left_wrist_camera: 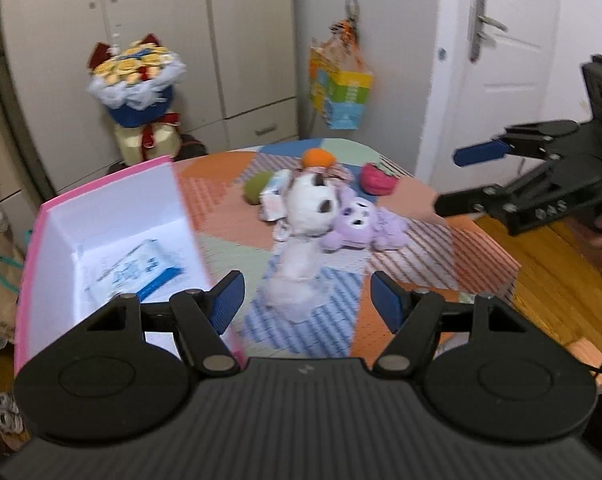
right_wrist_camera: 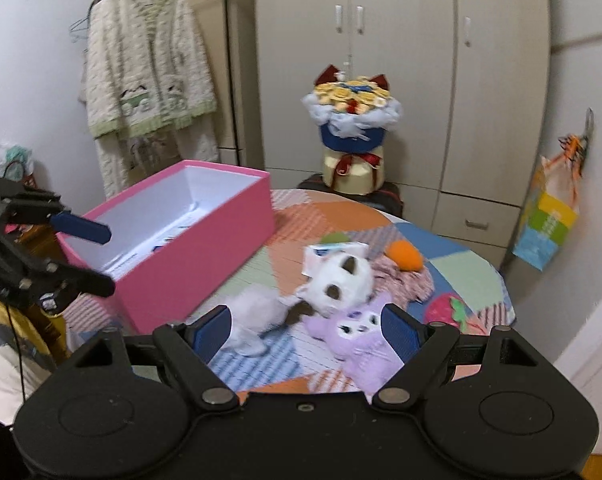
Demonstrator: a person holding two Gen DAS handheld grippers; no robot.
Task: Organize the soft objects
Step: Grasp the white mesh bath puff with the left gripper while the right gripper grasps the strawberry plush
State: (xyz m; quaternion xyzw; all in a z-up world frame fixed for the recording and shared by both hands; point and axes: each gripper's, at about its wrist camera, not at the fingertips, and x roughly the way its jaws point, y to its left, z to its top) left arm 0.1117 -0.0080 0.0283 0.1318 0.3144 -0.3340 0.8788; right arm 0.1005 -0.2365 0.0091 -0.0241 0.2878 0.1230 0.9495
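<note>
Grippers: left gripper (left_wrist_camera: pixel 307 300) spread, empty | right gripper (right_wrist_camera: pixel 307 334) spread, empty | white plush (left_wrist_camera: pixel 301 236) beside pink box (left_wrist_camera: pixel 113 216)

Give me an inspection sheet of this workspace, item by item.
Surface: round table under a patchwork cloth.
Job's things: white plush dog, purple plush, orange plush, green plush and strawberry plush lie loose on the cloth; open pink box at the table's edge.
Clutter: a packet inside the box.
Grippers: left gripper open, empty; right gripper open, empty.
Cables: black cable hanging by the left gripper.
Surroundings: wardrobe, flower bouquet, hanging cardigan, paper bag on a wall hook, door.
</note>
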